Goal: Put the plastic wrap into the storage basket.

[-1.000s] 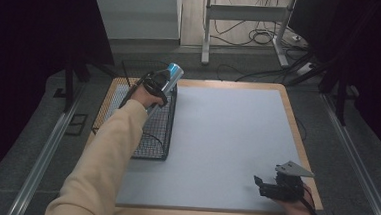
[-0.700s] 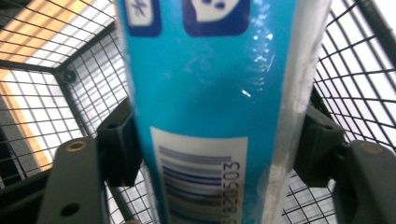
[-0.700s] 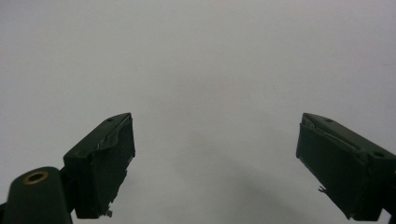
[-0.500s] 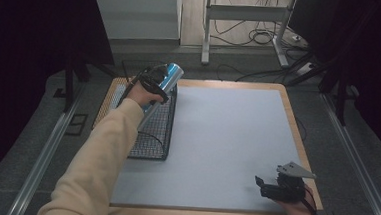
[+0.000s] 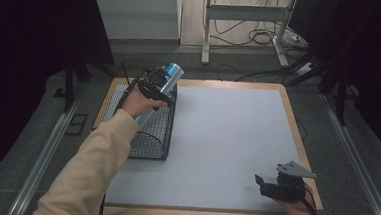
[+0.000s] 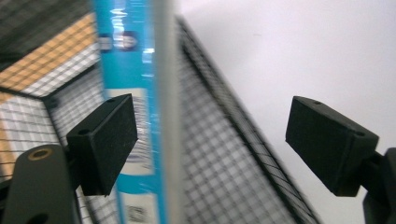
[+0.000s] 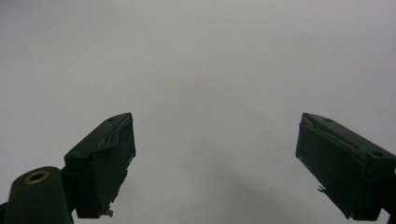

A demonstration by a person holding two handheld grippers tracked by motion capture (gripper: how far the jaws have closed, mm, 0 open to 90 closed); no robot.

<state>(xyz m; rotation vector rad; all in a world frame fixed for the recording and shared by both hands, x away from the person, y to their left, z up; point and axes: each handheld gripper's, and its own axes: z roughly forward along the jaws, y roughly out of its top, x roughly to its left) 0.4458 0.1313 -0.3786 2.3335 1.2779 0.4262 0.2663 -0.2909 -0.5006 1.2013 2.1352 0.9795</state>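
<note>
Blue tube point(image 6: 125, 70) printing beside wire basket point(image 6: 224, 154)

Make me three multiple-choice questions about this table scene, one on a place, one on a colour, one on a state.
1. Where does the tube stand?
A. in the wire basket
B. on the white mat
C. on the floor

2. What colour is the tube?
A. red
B. blue
C. green

3. How are the left tongs?
A. shut on the tube
B. open
C. shut on nothing

Answers:
1 A, its lower end sits inside the mesh.
2 B, its wrapper is blue.
3 B, the pads stand wide apart, having just opened off the tube.
</note>
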